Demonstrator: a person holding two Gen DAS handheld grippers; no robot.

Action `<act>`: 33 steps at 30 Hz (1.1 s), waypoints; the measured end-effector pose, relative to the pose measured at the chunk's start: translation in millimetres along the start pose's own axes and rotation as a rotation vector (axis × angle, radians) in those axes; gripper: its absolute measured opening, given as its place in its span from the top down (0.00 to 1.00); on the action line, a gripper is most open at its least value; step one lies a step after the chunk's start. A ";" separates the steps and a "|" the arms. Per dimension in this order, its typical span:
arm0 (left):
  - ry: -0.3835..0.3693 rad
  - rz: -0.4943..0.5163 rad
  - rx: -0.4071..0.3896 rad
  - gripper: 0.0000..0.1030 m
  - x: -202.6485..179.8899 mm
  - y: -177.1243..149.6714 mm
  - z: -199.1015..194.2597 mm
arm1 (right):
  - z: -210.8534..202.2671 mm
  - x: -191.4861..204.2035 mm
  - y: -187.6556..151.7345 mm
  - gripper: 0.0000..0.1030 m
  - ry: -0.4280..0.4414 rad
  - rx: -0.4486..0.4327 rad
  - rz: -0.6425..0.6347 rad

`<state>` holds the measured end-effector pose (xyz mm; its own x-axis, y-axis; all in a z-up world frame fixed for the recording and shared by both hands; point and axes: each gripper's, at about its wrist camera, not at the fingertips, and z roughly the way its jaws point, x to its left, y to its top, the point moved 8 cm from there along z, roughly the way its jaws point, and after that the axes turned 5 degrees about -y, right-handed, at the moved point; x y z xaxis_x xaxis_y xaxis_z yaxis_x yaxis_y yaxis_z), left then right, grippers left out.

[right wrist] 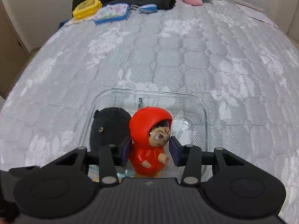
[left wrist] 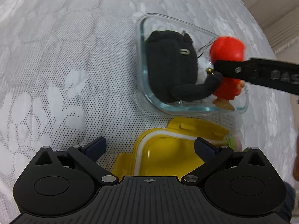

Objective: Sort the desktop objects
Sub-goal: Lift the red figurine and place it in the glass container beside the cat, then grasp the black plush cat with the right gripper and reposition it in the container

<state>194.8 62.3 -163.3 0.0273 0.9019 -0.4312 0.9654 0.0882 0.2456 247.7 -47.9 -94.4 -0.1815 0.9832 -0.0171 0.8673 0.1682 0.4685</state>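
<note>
A red hooded figurine point(right wrist: 149, 141) is seen upright between the pads of the right gripper point(right wrist: 150, 150), over the clear glass dish point(right wrist: 206, 123) on the white patterned cover point(right wrist: 186, 56). The left pad lies against it; a thin gap seems to show at the right pad, so a firm pinch cannot be confirmed (the view is close and distorted). A black plush toy point(left wrist: 168, 71) lies in the dish beside it. The left gripper point(left wrist: 149, 147) is held spread and empty over a yellow lid point(left wrist: 168, 155).
</note>
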 end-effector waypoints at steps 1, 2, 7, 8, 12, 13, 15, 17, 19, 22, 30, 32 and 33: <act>-0.011 -0.010 -0.004 0.00 1.1 1.0 -1.0 | 5.8 1.4 0.1 0.57 -0.001 0.011 -0.004; -0.019 -0.016 -0.008 0.00 2.0 2.1 -1.7 | 13.3 2.2 -0.4 0.57 -0.003 0.027 -0.008; -0.032 -0.028 0.007 0.00 6.4 2.7 2.4 | 28.6 1.7 -4.0 0.61 0.001 0.059 -0.002; -0.033 -0.026 0.008 0.00 6.2 2.7 2.2 | 29.8 1.4 -4.7 0.61 0.004 0.062 0.001; -0.039 -0.029 0.006 0.00 5.8 2.6 0.6 | -5.8 -0.6 -1.8 0.61 0.049 -0.035 0.042; -0.041 -0.030 0.004 0.00 5.7 2.7 -0.8 | -16.3 -0.6 -2.8 0.67 0.067 -0.053 0.054; -0.042 -0.027 -0.003 0.00 4.4 2.0 -3.8 | -35.2 0.7 -8.1 0.80 0.132 -0.060 0.093; -0.041 -0.023 -0.007 0.00 3.0 1.1 -5.7 | -42.2 3.9 -13.3 0.82 0.222 -0.026 0.164; -0.036 -0.014 -0.003 0.00 1.3 -0.7 -6.2 | -45.0 8.7 -17.2 0.82 0.296 0.017 0.219; -0.026 0.004 0.007 0.00 1.4 -4.7 -7.1 | -31.6 18.2 -19.3 0.82 0.292 0.072 0.220; -0.019 0.006 0.019 0.00 9.8 -4.1 -3.3 | 12.2 25.2 -18.6 0.82 0.197 0.124 0.182; -0.020 0.013 0.017 0.00 9.7 -5.4 -5.1 | 15.9 24.3 -16.0 0.81 0.186 0.110 0.177; -0.022 0.016 0.016 0.00 9.1 -5.8 -5.8 | 16.7 23.7 -14.9 0.80 0.181 0.100 0.170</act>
<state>187.9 72.4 -163.6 0.0483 0.8938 -0.4459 0.9687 0.0668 0.2389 238.2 -26.0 -116.5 -0.1016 0.9709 0.2167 0.9321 0.0168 0.3618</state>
